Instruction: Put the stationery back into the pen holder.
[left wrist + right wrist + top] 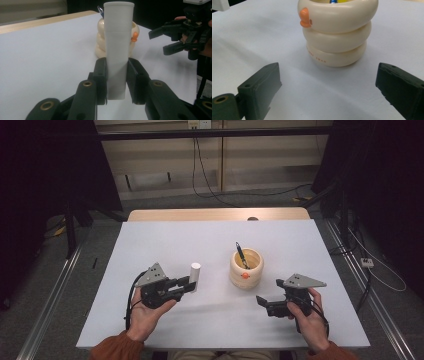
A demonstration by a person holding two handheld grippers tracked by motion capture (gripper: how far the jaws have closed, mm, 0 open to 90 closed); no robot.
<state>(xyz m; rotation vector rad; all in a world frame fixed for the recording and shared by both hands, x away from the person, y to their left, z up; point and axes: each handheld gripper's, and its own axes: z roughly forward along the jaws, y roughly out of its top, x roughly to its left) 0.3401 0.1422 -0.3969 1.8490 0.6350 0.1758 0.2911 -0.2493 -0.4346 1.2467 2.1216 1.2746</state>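
My left gripper (191,283) is shut on a white plastic tube (195,274), which stands upright left of the table's middle. In the left gripper view the two black jaws clamp the lower part of the tube (117,45), and its base seems to sit just above the table. A cream pen holder (246,268), shaped like stacked rings with an orange beak (305,18), stands to the right of the tube with a dark pen (241,254) in it. My right gripper (269,292) is open to the holder's lower right. Its jaws (329,72) point at the holder (337,32), with nothing between them.
The white table (165,240) has a bare wooden strip (215,214) along its far edge. Beyond it are floor cables and dark stands. In the left gripper view the right gripper (175,37) shows farther off on the right.
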